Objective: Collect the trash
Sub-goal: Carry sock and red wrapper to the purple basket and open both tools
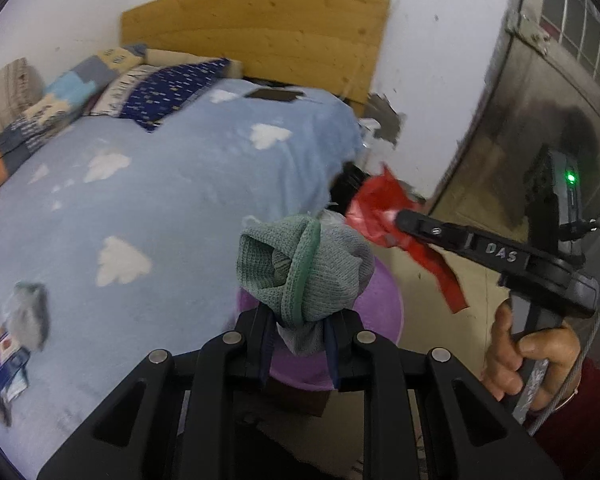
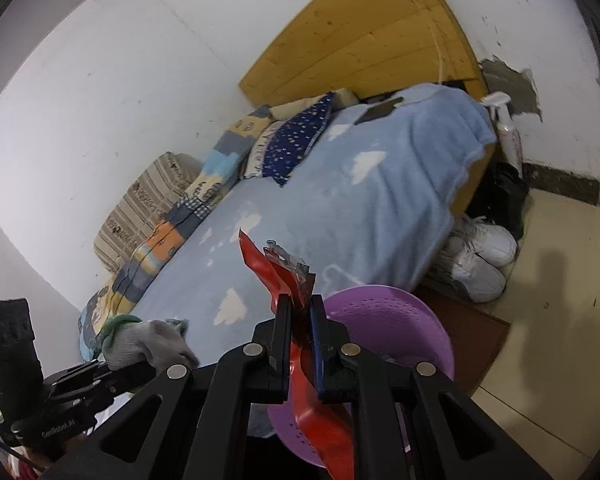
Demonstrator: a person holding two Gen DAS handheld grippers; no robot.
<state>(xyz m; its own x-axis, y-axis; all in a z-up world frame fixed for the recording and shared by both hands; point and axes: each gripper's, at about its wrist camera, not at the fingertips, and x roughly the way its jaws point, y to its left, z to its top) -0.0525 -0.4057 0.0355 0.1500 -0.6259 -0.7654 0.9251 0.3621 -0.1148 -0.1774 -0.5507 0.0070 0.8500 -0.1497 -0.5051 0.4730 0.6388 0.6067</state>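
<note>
Holding a balled-up grey sock (image 1: pixel 304 268) with a green cuff, the left claw (image 1: pixel 300 344) is squeezed tight on it. Just under that claw sits a purple basket (image 1: pixel 380 308) (it has little holes). The right claw (image 2: pixel 300 340) pinches a red wrapper (image 2: pixel 284 276), and the basket lies right below it too. Behind both claws spreads a bed (image 1: pixel 180 168) with a blue cloud blanket.

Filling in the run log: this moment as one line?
left gripper: shut on grey sock | right gripper: shut on red wrapper | both above purple basket
</note>
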